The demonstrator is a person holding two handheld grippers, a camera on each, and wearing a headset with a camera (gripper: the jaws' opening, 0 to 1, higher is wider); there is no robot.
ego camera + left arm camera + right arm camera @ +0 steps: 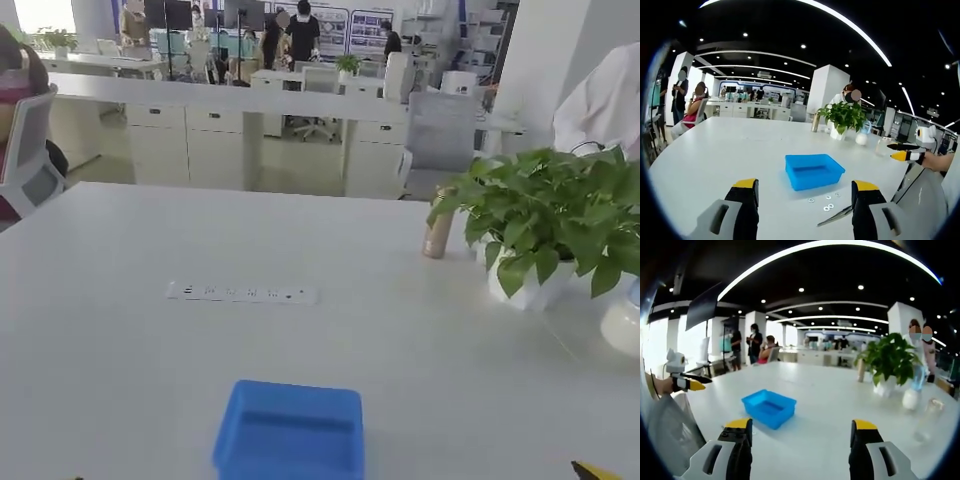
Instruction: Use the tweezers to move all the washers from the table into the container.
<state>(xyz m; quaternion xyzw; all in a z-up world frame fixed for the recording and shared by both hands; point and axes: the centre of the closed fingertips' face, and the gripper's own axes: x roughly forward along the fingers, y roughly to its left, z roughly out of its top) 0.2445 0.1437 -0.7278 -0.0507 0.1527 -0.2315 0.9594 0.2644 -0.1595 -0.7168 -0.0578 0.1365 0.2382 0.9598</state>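
Looking down in the head view, a blue container (290,432) sits on the white table (120,380), near the bottom edge. A flat row of plug holes (242,293) is set in the table behind it. A green plant (550,215) in a white pot stands off to the right, with a tan bottle (437,236) just beside it. A small yellow tip of a gripper (592,470) peeks in at the bottom right corner. I cannot tell which gripper it is.

In the left gripper view, the left gripper (805,184) has its two black jaws with yellow tips wide apart, and nothing is held between them. The blue container (814,171) is on the table ahead of the jaws. A few small washers (825,202) lie on the table just in front of the container. The tweezers (835,216) lie flat on the table near the washers, close to one jaw but not held. Far over on the right, a hand (940,161) holds the right gripper (901,151) up above the table.

In the right gripper view, the right gripper's jaws are wide apart too, with nothing between them. The container (768,407) sits ahead and to the left. The plant (887,360) stands well apart from it on the right, and a round white thing (910,399) sits near the pot.
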